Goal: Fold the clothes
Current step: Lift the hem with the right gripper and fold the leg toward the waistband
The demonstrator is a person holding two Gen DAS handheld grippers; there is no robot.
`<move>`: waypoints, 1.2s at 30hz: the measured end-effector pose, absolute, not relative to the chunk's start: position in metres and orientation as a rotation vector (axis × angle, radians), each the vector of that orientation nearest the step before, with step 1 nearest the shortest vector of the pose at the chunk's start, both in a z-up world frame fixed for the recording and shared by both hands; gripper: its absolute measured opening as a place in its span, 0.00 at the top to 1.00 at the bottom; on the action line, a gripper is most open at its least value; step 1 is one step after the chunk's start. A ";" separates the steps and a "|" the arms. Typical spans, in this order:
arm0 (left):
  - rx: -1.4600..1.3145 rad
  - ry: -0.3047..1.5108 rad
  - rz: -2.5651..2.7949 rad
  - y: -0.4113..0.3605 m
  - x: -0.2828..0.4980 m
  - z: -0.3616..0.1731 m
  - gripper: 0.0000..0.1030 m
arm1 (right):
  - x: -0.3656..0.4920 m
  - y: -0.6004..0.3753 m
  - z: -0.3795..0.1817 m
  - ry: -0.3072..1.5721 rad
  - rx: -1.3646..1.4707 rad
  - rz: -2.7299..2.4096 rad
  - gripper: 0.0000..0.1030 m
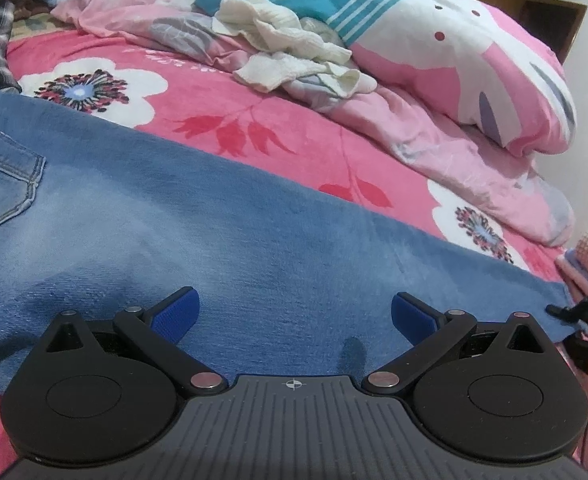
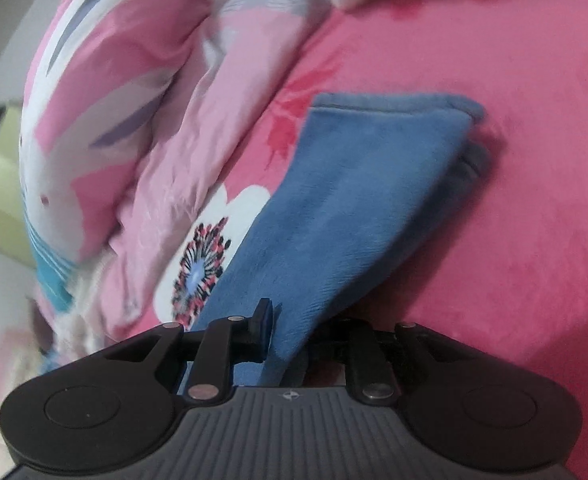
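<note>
The left wrist view shows the jeans (image 1: 221, 232) spread flat across the pink bed (image 1: 221, 100), back pocket at the left edge, with the left gripper (image 1: 296, 316) above them, jaws wide and empty. Only the right wrist view shows the right gripper (image 2: 289, 332), jaws narrow, pinching a lifted, seemingly folded leg end. A cream cloth (image 1: 289, 44) and pillow (image 1: 454, 68) lie behind.

Bed w/ pink floral blanket (image 1: 221, 92): jeans (image 1: 173, 220) spread flat, crumpled pink duvet (image 1: 434, 128) + cream cloths (image 1: 289, 52) behind.
</note>
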State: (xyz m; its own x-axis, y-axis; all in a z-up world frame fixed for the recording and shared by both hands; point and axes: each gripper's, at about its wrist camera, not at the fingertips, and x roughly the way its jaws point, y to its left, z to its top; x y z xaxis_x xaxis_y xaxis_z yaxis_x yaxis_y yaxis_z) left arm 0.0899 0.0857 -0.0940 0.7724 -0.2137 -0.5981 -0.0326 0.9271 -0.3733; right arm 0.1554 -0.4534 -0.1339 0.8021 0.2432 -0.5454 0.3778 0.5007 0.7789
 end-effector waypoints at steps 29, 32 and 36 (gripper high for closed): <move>-0.351 0.671 -0.119 0.088 0.088 -0.098 0.00 | 0.184 -0.191 0.085 0.559 0.548 0.580 0.90; -0.361 0.670 -0.128 0.090 0.087 -0.099 0.00 | 0.191 -0.139 0.094 0.590 0.462 0.684 0.90; -0.367 0.667 -0.132 0.091 0.086 -0.099 0.00 | 0.194 -0.063 0.096 0.634 0.288 0.806 0.90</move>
